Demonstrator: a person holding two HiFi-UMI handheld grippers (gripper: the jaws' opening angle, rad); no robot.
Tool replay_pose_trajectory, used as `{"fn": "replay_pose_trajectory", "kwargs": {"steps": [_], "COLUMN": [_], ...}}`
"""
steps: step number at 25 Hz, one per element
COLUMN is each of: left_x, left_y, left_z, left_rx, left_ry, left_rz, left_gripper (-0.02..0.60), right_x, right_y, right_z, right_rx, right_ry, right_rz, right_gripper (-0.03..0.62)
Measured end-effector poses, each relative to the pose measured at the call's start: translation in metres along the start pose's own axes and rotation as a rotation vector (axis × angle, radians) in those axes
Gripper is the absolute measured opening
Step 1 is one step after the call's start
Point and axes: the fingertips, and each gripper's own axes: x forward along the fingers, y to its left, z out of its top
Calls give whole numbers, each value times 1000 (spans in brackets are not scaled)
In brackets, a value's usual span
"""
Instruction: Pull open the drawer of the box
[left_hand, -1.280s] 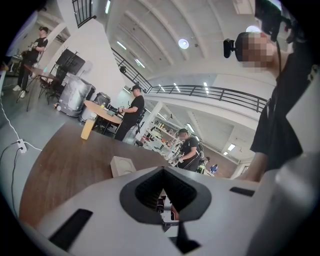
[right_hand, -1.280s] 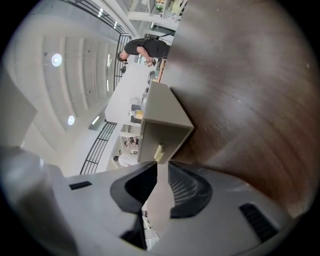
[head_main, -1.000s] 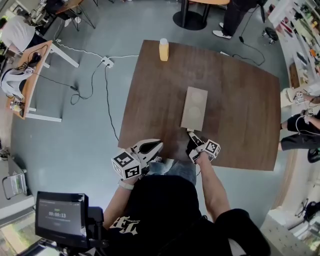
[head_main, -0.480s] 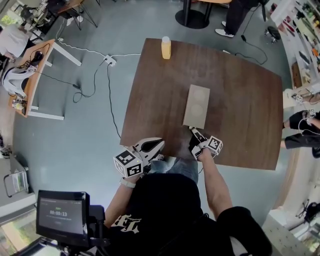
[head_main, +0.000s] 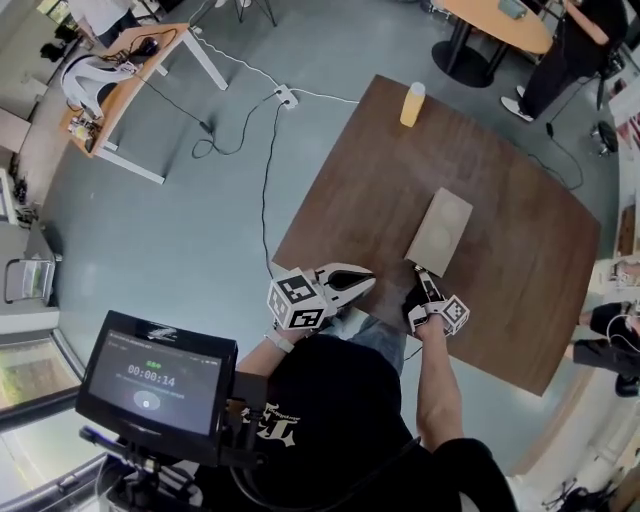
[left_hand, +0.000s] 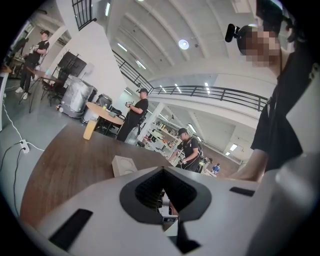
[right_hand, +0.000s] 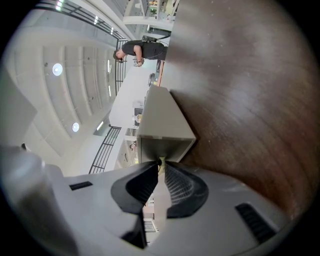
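– Brown desk on my feed. Starting from the left, my left gripper hangs over the near edge, jaws together on nothing. Do I leave it there?
– I would bring it in. Is the box free to slide?
– I judge yes; nothing pins it. Further right, far back on the desk, stands a yellow bottle, well apart from everything else. Then comes my right gripper, its jaws closed on what looks like a small pull tab at the near end of the box.
– And the drawer?
– The drawer sits in, its front recessed inside the box's end frame. The box lies flat around the middle of the desk, one short end toward me.
– Then pull straight along the box's length, toward yourself, low and level. Any sideways or upward pull could twist the tab out of the jaws or jam the drawer.
– Agreed. My worry is that the whole box comes along instead of the drawer. I would rest the left gripper's closed jaws on the lid to hold it down, then draw slowly with the right.
– Count for the log?
– One desk, two grippers, one bottle, one box, one drawer, one tab.
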Motion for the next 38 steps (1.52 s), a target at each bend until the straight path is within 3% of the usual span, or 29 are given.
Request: {"fn": "replay_pose_trajectory", "kwargs": {"steps": [11,38], "left_x": [4,10], "left_y": [-1,-29], "left_z": [-2,-23], "left_rx": [6,49], "left_ry": [6,53], "left_rz": [-16,-143], "left_gripper": [6,6], "right_x": [-1,-50], "right_y": [-5,-20], "right_z": [-5,-71], "right_rx": [18,29], "right_ry": [-15,-17], "right_rz": [-2,-41], "right_gripper": [28,28]}}
